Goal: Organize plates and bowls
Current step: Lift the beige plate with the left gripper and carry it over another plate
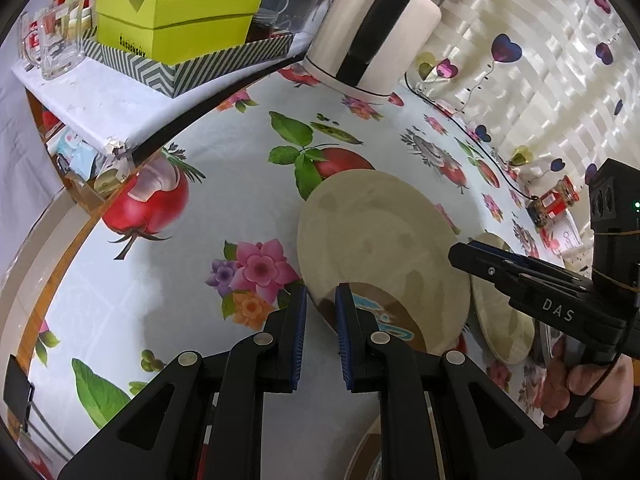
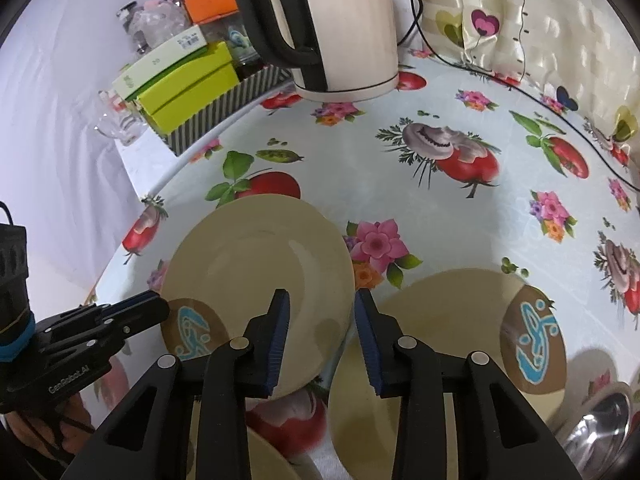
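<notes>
A cream plate (image 1: 380, 232) (image 2: 256, 256) with a brown patch and a blue motif hangs tilted just above the flowered tablecloth. My left gripper (image 1: 322, 294) (image 2: 160, 308) is shut on its rim beside that patch. My right gripper (image 2: 322, 298) (image 1: 454, 254) straddles the opposite rim, one finger over the plate and one outside it; a gap still shows between the pads and the rim. A second plate (image 2: 440, 312) (image 1: 500, 320) of the same kind lies flat to the right. A steel bowl (image 2: 596, 428) sits at the near right, and another cream plate (image 2: 264, 460) lies below my fingers.
A white kettle (image 1: 372, 32) (image 2: 348, 28) with a black handle stands at the back of the table. Left of it, a striped tray (image 1: 160, 76) holds green boxes, with glass mugs (image 1: 56, 44) beside it. A small jar (image 1: 556, 200) and a cable lie along the curtain.
</notes>
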